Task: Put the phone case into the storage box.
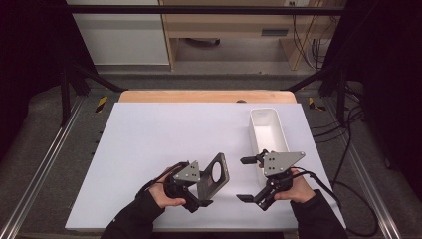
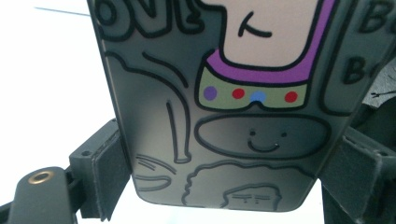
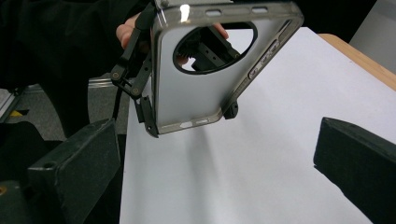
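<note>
We hold a phone case (image 1: pixel 214 174) in our left gripper (image 1: pixel 199 196), whose jaws are closed across the case's width near its lower end, the pads pressing on both long edges. The case stands lifted off the white table sheet (image 1: pixel 149 149) at the near middle, tilted, its long axis running up and away from the left jaws, with the round camera cutout toward the far end. Our right gripper (image 1: pixel 245 179) hovers just beside it to the right, jaws spread wide and holding nothing, pointing leftward at the case; it is the free hand and the nearer one for any hand-over, and the case lies straight ahead of it, its inner face turned that way. The case looks like a thin, semi-rigid shell: a smooth, pale grey inside with a glossy translucent rim, button cutouts along one edge, and rounded corners. In the left gripper view its outer face (image 2: pixel 224 116) carries a cartoon print in black outlines with purple, green and red dots. A narrow, white, open tray (image 1: pixel 268 132) stands lengthwise behind the right gripper.
</note>
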{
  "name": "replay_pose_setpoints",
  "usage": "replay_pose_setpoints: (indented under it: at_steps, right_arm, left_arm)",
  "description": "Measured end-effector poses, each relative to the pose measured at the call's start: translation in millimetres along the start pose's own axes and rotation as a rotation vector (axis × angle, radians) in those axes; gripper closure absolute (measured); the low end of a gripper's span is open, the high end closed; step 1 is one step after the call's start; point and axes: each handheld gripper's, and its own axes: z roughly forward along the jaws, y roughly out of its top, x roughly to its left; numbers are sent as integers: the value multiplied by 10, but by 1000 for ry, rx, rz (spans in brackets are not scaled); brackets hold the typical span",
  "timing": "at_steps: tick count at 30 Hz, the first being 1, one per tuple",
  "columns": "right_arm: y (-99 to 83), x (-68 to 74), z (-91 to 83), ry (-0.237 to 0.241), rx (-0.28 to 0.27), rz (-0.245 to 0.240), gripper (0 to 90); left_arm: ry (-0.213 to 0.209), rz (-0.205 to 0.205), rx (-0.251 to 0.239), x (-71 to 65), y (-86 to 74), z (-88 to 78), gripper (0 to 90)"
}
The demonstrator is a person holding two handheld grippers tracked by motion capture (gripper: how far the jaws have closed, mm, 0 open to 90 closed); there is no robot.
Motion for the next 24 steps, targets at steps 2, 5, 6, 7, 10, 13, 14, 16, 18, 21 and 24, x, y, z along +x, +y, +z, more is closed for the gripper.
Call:
replay_pose_setpoints:
  at_steps: [2, 5, 6, 7, 10, 13, 14, 16, 18, 21, 24]
  right_arm:
    - [-2, 0, 16, 4, -2, 1, 11]
    - [0, -2, 40, 9, -1, 4, 12]
    - [3, -2, 46, 13, 0, 3, 12]
    - [9, 1, 58, 13, 4, 1, 12]
    - [30, 3, 86, 26, 5, -2, 13]
    - [46, 1, 108, 40, 2, 2, 14]
    - [48, 1, 115, 41, 3, 2, 15]
    - [52, -1, 130, 47, 5, 2, 16]
    - [57, -1, 144, 50, 7, 1, 16]
    - [67, 0, 163, 57, 9, -1, 17]
    - [76, 2, 182, 62, 12, -6, 20]
  left_arm:
    - [-7, 1, -5, -5, -1, 7, 115]
    - [-14, 0, -10, -13, -1, 23, 116]
    - [-19, 0, -10, -15, -3, 32, 116]
    - [-18, 5, -7, -17, -3, 37, 116]
    - [-18, 14, -13, -22, -2, 51, 116]
    - [-25, 20, -25, -26, 6, 49, 116]
    - [-27, 21, -27, -26, 9, 46, 116]
    - [-29, 25, -35, -28, 15, 44, 116]
    - [-29, 30, -35, -29, 20, 47, 116]
    - [-38, 38, -36, -38, 32, 64, 116]
    - [-47, 45, -31, -50, 44, 81, 116]
